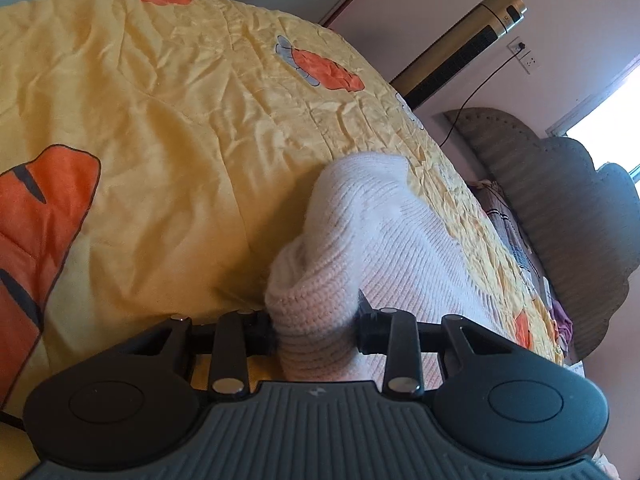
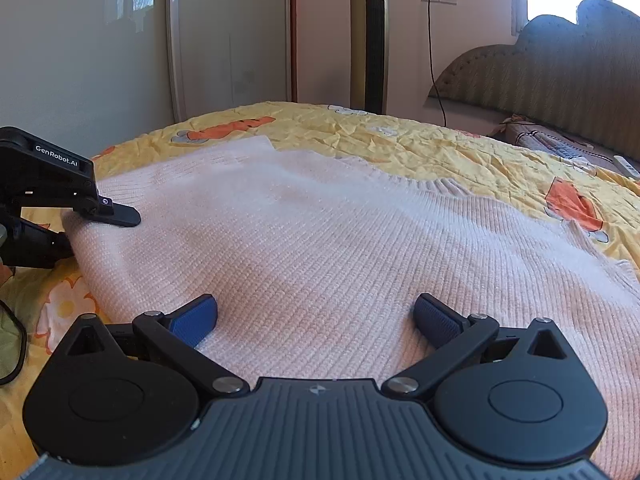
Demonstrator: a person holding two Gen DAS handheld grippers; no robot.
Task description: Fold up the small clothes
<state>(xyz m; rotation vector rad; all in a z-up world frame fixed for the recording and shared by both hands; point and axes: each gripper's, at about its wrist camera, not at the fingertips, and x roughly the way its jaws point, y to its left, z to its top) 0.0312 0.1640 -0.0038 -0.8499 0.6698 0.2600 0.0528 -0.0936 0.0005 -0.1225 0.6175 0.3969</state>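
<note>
A pale pink knit sweater (image 2: 320,240) lies spread on the yellow quilt (image 2: 440,144). My left gripper (image 1: 316,320) is shut on the sweater's thick left edge (image 1: 312,300), and the bunched knit fills the space between its jaws. It also shows in the right wrist view (image 2: 104,216) at the sweater's left edge. My right gripper (image 2: 316,320) is open over the sweater's near edge, its blue pads (image 2: 200,316) resting low on the knit, with nothing between them.
The quilt (image 1: 160,120) has orange cartoon prints. A gold tower fan (image 2: 370,36) stands by the wall behind the bed. A grey padded headboard (image 2: 560,72) is at the right. A white remote (image 2: 626,166) lies near the pillow end.
</note>
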